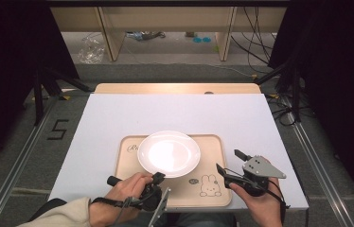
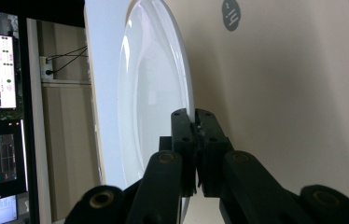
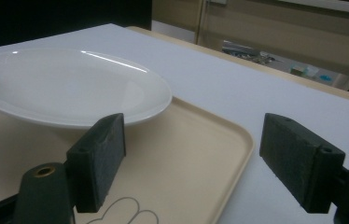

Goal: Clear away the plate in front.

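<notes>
The left gripper (image 1: 157,178), jaws pinched on the near rim of the white plate (image 1: 169,153), holds it over the beige tray (image 1: 213,142) at the table's near middle. Right of the tray, the right gripper (image 1: 229,163) hovers with jaws spread wide

Worktop (image 1: 118,118): white, sitting on a wooden base that is showing along the far edge.
Tray (image 1: 213,191): beige, lying directly on the worktop's near middle.
</notes>
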`<state>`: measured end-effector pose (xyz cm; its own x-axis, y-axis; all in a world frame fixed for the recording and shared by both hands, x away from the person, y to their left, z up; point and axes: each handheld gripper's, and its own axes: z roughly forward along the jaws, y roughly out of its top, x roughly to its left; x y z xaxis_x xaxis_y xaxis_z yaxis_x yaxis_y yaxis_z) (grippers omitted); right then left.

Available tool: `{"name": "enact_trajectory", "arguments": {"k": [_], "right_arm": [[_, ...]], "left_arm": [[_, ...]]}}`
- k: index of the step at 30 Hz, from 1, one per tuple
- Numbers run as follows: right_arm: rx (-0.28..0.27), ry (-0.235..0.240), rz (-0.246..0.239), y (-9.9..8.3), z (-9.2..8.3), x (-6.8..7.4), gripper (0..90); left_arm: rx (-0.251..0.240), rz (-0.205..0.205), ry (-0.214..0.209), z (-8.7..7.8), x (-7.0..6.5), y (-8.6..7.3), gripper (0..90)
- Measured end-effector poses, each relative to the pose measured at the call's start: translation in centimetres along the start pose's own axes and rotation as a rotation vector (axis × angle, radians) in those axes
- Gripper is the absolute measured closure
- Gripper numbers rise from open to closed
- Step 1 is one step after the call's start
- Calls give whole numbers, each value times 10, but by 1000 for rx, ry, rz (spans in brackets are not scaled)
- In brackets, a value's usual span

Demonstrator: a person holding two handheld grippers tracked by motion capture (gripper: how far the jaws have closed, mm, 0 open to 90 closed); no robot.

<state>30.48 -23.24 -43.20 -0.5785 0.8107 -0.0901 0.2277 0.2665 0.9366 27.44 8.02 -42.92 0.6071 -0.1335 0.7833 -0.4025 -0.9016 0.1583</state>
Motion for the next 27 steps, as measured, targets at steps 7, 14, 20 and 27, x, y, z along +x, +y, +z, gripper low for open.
{"name": "enact_trajectory", "arguments": {"k": [7, 14, 20, 27], "right_arm": [[8, -2, -1, 0, -1, 0, 237], [2, 0, -2, 0, 0, 0, 237], [2, 0, -2, 0, 0, 0, 238], [4, 1, -4, 0, 0, 0, 238]], "left_arm": [[-13, 17, -28, 4, -7, 4, 877], [-14, 22, -65, 9, -13, 6, 876], [-17, 22, -70, 11, -14, 5, 876], [-30, -1, -82, 12, -15, 5, 878]]}}
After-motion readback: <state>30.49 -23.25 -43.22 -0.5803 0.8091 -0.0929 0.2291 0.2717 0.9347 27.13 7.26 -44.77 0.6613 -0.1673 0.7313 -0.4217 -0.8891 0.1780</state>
